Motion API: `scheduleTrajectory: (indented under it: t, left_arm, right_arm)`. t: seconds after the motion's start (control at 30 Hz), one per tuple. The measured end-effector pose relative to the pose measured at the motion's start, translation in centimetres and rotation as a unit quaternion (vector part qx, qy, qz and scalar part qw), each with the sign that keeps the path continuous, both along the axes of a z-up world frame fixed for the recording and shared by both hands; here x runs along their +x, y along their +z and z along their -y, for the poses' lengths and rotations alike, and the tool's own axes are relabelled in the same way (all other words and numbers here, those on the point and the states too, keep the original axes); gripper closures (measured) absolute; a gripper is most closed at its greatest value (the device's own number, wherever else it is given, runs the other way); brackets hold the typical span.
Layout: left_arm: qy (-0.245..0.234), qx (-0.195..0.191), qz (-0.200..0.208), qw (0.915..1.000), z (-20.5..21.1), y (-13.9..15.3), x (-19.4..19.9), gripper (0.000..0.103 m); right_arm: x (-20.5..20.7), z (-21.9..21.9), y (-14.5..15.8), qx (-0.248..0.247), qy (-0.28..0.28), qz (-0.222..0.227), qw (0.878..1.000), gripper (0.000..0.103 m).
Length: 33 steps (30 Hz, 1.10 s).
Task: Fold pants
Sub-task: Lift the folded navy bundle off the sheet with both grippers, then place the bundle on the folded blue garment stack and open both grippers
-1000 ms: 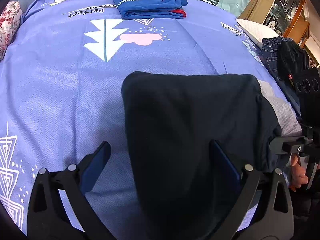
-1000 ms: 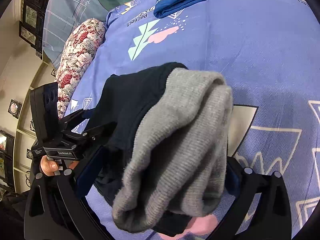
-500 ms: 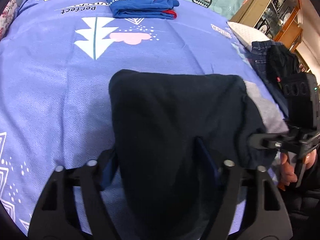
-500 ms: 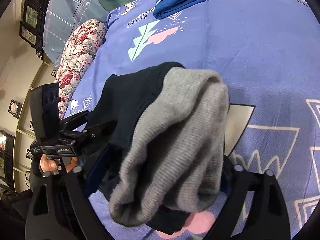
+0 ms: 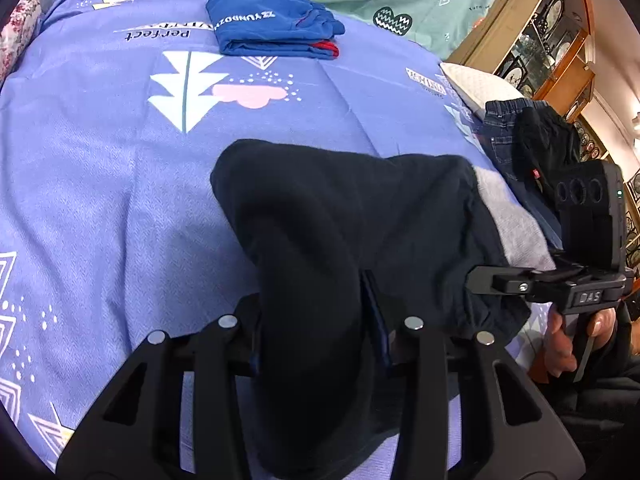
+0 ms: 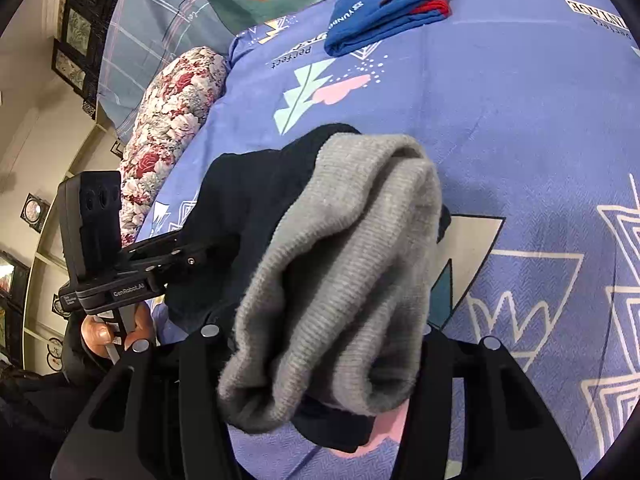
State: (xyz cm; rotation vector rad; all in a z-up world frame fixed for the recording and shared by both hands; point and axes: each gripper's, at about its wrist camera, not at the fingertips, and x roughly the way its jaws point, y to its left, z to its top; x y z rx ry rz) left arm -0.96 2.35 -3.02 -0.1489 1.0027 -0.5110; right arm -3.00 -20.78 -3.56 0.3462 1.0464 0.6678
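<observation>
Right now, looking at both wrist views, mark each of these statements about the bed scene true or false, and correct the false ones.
1. The left gripper is shut on the black pants. True.
2. The right gripper hangs open with nothing between its fingers. False: its fingers close on the pants' grey lining.
3. A folded blue garment lies at the far end of the bedspread. True.
4. The floral pillow sits on top of the folded blue garment. False: it lies at the bed's edge, apart from it.
5. The bedspread is plain white. False: it is purple-blue with printed tree and heart shapes.
</observation>
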Motion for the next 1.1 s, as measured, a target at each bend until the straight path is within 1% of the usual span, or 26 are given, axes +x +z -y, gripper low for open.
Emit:
scheduleTrajectory:
  t: [0.03, 0.07, 0.1, 0.13, 0.17, 0.2, 0.23, 0.27, 0.3, 0.33, 0.37, 0.43, 0.47, 0.53, 0.6, 0.67, 0.77, 0.83, 0.9, 0.93, 0.97, 1.0, 1.07, 1.1]
  left_arm:
    - [0.004, -0.004, -0.007, 1.0000, -0.2, -0.3, 0.3, 0.057]
    - [0.009, -0.004, -0.015, 0.9998, -0.3, -0.6, 0.7, 0.048]
    - [0.011, 0.003, -0.028, 0.9995, -0.2, -1.2, 1.2, 0.044]
    - [0.008, 0.006, -0.041, 0.9991, 0.0, -1.8, 1.7, 0.035]
    - [0.001, 0.005, -0.041, 0.9992, 0.2, -2.0, 2.0, 0.028]
    - [-0.014, 0.011, -0.042, 0.9990, 0.7, -2.1, 2.2, 0.025]
    - [-0.018, 0.017, -0.043, 0.9988, 1.0, -2.0, 2.3, 0.024]
    - [-0.020, 0.018, -0.045, 0.9986, 1.3, -2.0, 2.4, 0.026]
    - [-0.017, 0.010, -0.046, 0.9987, 1.3, -1.9, 2.4, 0.028]
    - [-0.013, 0.007, -0.042, 0.9990, 1.3, -1.7, 2.3, 0.038]
    - [-0.010, 0.000, -0.036, 0.9993, 1.1, -1.4, 2.0, 0.053]
    - [-0.008, -0.012, -0.019, 0.9997, 0.9, -0.3, 1.0, 0.066]
    - [-0.008, -0.015, -0.010, 0.9998, 0.9, 0.1, 0.5, 0.069]
    - [-0.004, -0.022, 0.003, 0.9998, 0.8, 0.8, -0.3, 0.069]
    - [0.002, -0.029, 0.001, 0.9996, 0.6, 0.9, -0.3, 0.069]
    - [0.004, -0.032, -0.001, 0.9995, 0.6, 0.9, 0.0, 0.070]
    - [0.005, -0.038, -0.001, 0.9993, 0.6, 1.7, 1.4, 0.070]
    - [0.006, -0.050, 0.011, 0.9987, 0.4, 3.0, 3.0, 0.070]
    - [0.007, -0.061, 0.035, 0.9975, 0.4, 5.2, 4.9, 0.070]
    - [0.008, -0.063, 0.047, 0.9969, 0.5, 6.5, 6.1, 0.070]
    - [0.007, -0.063, 0.061, 0.9961, 0.6, 7.8, 7.6, 0.070]
    - [0.008, -0.061, 0.083, 0.9947, 0.8, 9.8, 9.9, 0.070]
    - [0.012, -0.061, 0.111, 0.9919, 1.0, 12.3, 13.4, 0.070]
    - [0.016, -0.065, 0.126, 0.9898, 1.1, 14.0, 16.2, 0.070]
  right_arm:
    - [0.1, 0.0, -0.1, 0.000, 0.002, 0.000, 1.000, 0.052]
    - [0.3, 0.0, -0.3, 0.001, 0.002, -0.004, 1.000, 0.052]
    - [0.8, 0.1, -0.8, 0.003, 0.002, -0.014, 1.000, 0.052]
    - [1.1, 0.1, -1.2, 0.004, 0.002, -0.023, 1.000, 0.052]
    - [1.5, 0.1, -1.6, 0.006, 0.003, -0.032, 0.999, 0.052]
    - [1.9, 0.1, -2.0, 0.009, 0.008, -0.041, 0.999, 0.052]
    - [2.2, 0.0, -2.2, 0.013, 0.011, -0.047, 0.999, 0.052]
    - [2.4, 0.1, -2.4, 0.020, 0.013, -0.054, 0.998, 0.052]
    - [2.5, 0.1, -2.5, 0.025, 0.014, -0.058, 0.998, 0.052]
    - [2.4, 0.1, -2.4, 0.027, 0.014, -0.054, 0.998, 0.054]
    - [2.2, 0.1, -2.2, 0.026, 0.014, -0.049, 0.998, 0.056]
    - [1.6, 0.3, -1.8, 0.025, 0.012, -0.037, 0.999, 0.058]
    - [1.4, 0.4, -1.6, 0.027, 0.009, -0.035, 0.999, 0.059]
    - [0.8, 0.5, -1.1, 0.032, 0.006, -0.028, 0.999, 0.059]
    - [0.4, 0.5, -0.4, 0.035, 0.007, -0.018, 0.999, 0.060]
    - [0.4, 0.6, -0.2, 0.039, 0.007, -0.017, 0.999, 0.060]
    - [1.5, 0.6, 0.8, 0.046, 0.009, -0.017, 0.999, 0.060]
    - [2.7, 0.8, 2.0, 0.053, 0.009, -0.009, 0.999, 0.060]
    - [4.2, 0.9, 3.7, 0.053, 0.009, 0.009, 0.998, 0.060]
    - [5.3, 1.0, 4.9, 0.053, 0.010, 0.021, 0.998, 0.060]
    - [6.9, 1.0, 6.7, 0.049, 0.010, 0.039, 0.998, 0.060]
    - [8.3, 0.9, 8.1, 0.046, 0.008, 0.053, 0.997, 0.060]
    - [11.5, 0.8, 11.2, 0.040, 0.004, 0.082, 0.996, 0.060]
    - [14.0, 0.7, 13.3, 0.034, -0.002, 0.103, 0.994, 0.060]
